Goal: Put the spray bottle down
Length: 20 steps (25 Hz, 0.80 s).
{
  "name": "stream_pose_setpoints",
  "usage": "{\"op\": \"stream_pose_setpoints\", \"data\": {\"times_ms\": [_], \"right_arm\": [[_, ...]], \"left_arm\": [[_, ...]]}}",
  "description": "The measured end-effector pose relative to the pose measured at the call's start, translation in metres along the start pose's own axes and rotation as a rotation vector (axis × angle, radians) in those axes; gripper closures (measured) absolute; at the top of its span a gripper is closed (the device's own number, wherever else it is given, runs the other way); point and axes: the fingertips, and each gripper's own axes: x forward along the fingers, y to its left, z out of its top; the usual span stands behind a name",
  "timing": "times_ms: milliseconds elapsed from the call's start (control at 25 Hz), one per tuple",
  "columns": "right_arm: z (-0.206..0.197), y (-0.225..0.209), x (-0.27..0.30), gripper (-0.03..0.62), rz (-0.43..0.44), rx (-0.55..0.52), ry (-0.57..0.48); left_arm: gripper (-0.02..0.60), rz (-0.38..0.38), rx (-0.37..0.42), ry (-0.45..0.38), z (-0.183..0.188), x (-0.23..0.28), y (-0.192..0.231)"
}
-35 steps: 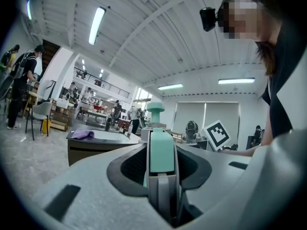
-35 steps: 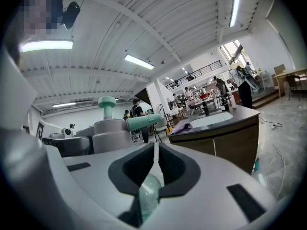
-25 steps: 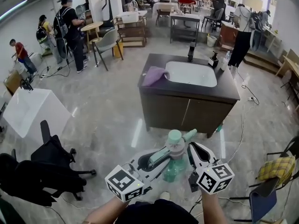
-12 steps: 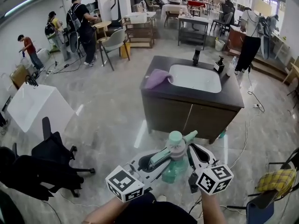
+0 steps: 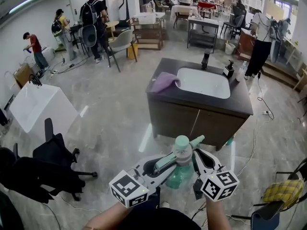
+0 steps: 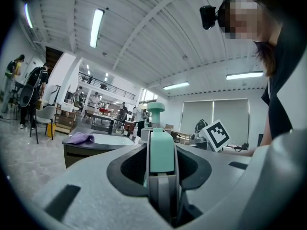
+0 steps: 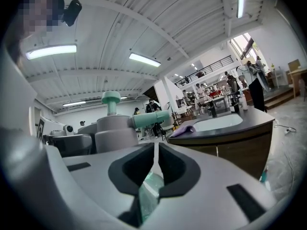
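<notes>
Here the left gripper [image 5: 171,159] pinches the bottle [image 5: 180,175] by a mint part of its spray head, jaws partly spread around it, and carries it upright just beside the right gripper [image 5: 195,153]. The right jaws are pressed almost together. The bottle's green body shows low in their thin slit, and its nozzle crosses just past their tips. Well ahead stands a cabinet [image 5: 192,118] bearing a basin [image 5: 204,83] and a cloth [image 5: 164,81]. A chair [image 5: 55,150] sits off to the left gripper's left.

Bench [image 5: 241,105]: dark top on a cabinet, white sink basin [image 5: 204,83] set in.
On bench: purple cloth [image 5: 164,81] at left end; black faucet [image 5: 206,60] and pump bottle [image 5: 229,70] at back.
</notes>
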Motion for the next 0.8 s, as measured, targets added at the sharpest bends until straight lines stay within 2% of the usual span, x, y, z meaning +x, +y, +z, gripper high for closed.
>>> {"op": "stream_pose_setpoints", "data": {"times_ms": [280, 800], "right_arm": [[0.006, -0.020, 0.015, 0.585, -0.022, 0.002, 0.001], [0.031, -0.044, 0.064, 0.585, -0.009, -0.006, 0.007]], "left_arm": [[0.465, -0.017, -0.003, -0.002, 0.002, 0.020, 0.017], [0.465, -0.005, -0.012, -0.005, 0.017, 0.049, 0.067]]}}
